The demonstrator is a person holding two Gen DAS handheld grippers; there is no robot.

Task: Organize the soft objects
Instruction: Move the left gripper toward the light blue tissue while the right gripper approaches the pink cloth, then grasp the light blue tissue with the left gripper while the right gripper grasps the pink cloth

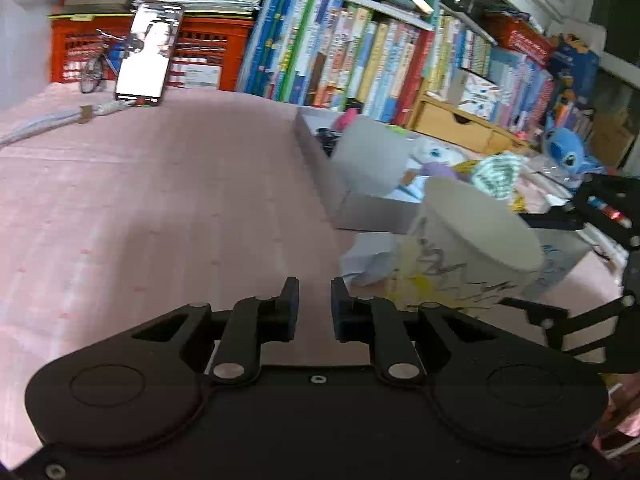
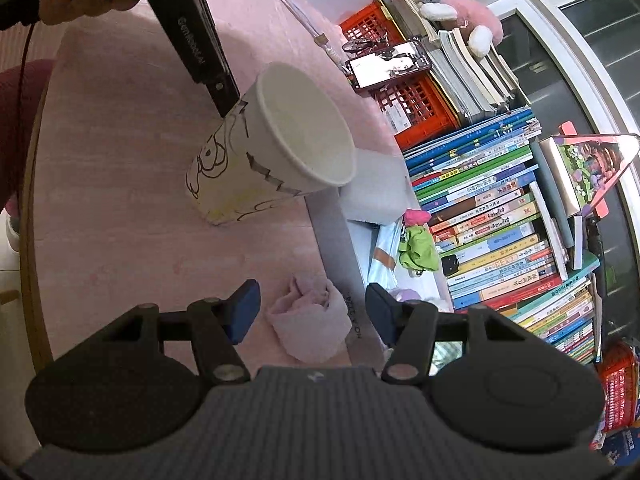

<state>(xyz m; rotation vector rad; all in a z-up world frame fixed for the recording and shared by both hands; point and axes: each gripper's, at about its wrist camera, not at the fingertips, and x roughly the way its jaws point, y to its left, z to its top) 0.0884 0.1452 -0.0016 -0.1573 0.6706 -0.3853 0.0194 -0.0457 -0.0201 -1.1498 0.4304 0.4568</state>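
Note:
A white paper cup point(image 2: 276, 148) with black and yellow drawings stands on the pink tablecloth; it also shows in the left wrist view point(image 1: 468, 244). A crumpled pale pink cloth point(image 2: 310, 322) lies on the cloth-covered table between the open fingers of my right gripper point(image 2: 312, 312), against the wall of a grey box point(image 2: 334, 232). The box holds a green cloth point(image 2: 418, 248) and a pink soft item point(image 2: 416, 216). My left gripper point(image 1: 314, 300) is empty, jaws slightly apart, over bare tablecloth left of the cup. The left gripper's body point(image 2: 192, 32) shows behind the cup.
Rows of books point(image 1: 360, 52) and a red crate point(image 1: 200, 56) with a phone point(image 1: 150, 52) line the back. A blue plush point(image 1: 566, 152) and striped soft items point(image 1: 498, 174) lie beyond the grey box point(image 1: 320, 160). A white cable point(image 1: 52, 122) lies far left.

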